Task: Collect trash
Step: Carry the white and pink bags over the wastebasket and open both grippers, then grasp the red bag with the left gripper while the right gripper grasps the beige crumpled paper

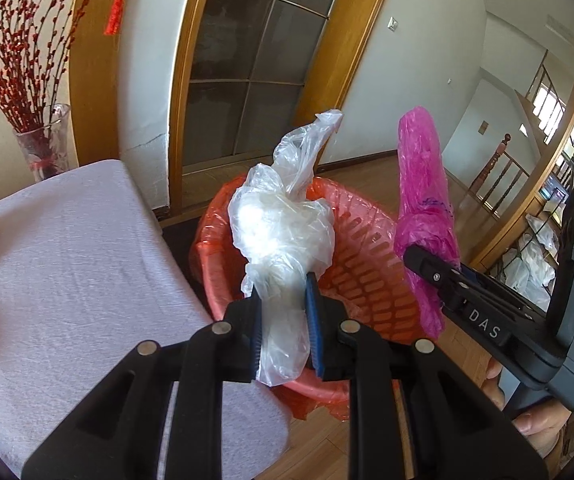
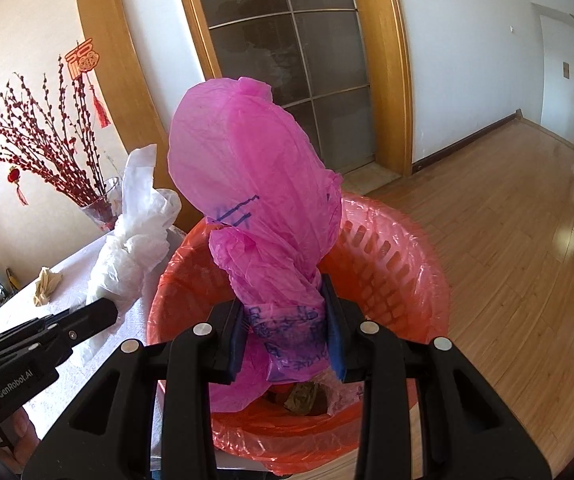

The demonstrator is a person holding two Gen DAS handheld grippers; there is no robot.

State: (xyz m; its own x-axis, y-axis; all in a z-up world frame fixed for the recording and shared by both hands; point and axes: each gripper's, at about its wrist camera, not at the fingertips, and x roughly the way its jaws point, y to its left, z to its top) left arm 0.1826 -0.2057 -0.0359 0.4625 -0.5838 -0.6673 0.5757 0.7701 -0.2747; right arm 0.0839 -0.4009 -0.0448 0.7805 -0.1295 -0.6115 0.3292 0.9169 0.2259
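Note:
My left gripper (image 1: 283, 320) is shut on a crumpled clear plastic bag (image 1: 283, 224), which stands up over the near left rim of a red slotted trash basket (image 1: 371, 264) lined with a red bag. My right gripper (image 2: 285, 326) is shut on a pink plastic bag (image 2: 247, 168) with blue print, held upright above the open basket (image 2: 391, 264). In the left wrist view the right gripper (image 1: 423, 260) shows at the right, clamping the pink bag (image 1: 421, 184). In the right wrist view the left gripper (image 2: 103, 312) and the clear bag (image 2: 135, 232) sit at the left. Some brown trash (image 2: 303, 396) lies in the basket's bottom.
A table with a white cloth (image 1: 67, 280) stands left of the basket, bearing a beige crumpled scrap (image 2: 47, 284) and a glass vase of red branches (image 1: 43, 144). Behind the basket are a wood-framed glass door (image 1: 255, 60) and wooden floor (image 2: 507, 240). A hand (image 1: 539, 420) grips the right tool.

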